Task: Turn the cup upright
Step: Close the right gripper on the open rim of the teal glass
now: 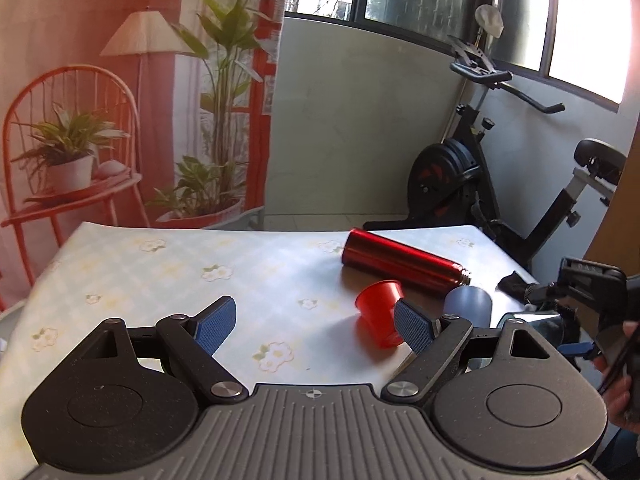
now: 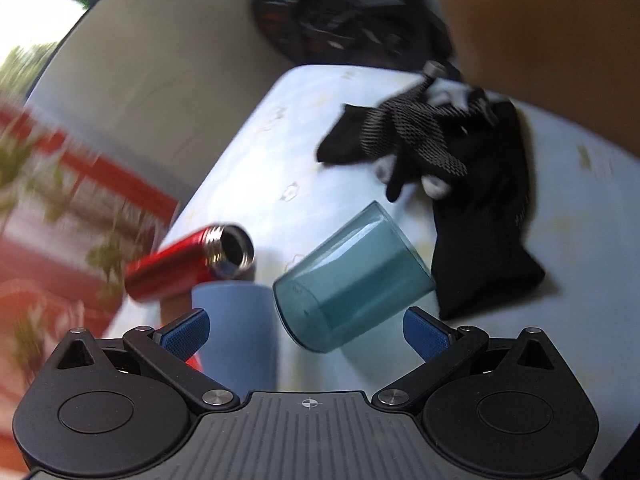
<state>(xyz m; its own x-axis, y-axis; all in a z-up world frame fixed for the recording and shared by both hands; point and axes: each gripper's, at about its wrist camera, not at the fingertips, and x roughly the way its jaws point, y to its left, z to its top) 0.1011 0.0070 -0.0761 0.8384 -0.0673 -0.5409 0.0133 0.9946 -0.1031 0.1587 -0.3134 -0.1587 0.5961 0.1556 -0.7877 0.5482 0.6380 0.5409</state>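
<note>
A clear teal cup (image 2: 354, 278) lies tilted on its side on the table, base toward me, between the open pads of my right gripper (image 2: 306, 330); neither pad touches it. A pale blue cup (image 2: 236, 320) stands mouth down beside it, also seen in the left wrist view (image 1: 468, 304). A small red cup (image 1: 380, 312) lies on its side, just left of the right pad (image 1: 414, 324) of my open, empty left gripper (image 1: 314, 320). The right gripper (image 1: 576, 320) shows at the right edge of the left view.
A red metal bottle (image 1: 404, 266), uncapped, lies on its side behind the cups; it also shows in the right wrist view (image 2: 188, 264). Black gloves (image 2: 452, 176) lie at the table's far right. The floral tablecloth (image 1: 160, 280) covers the table. An exercise bike (image 1: 480, 168) stands beyond.
</note>
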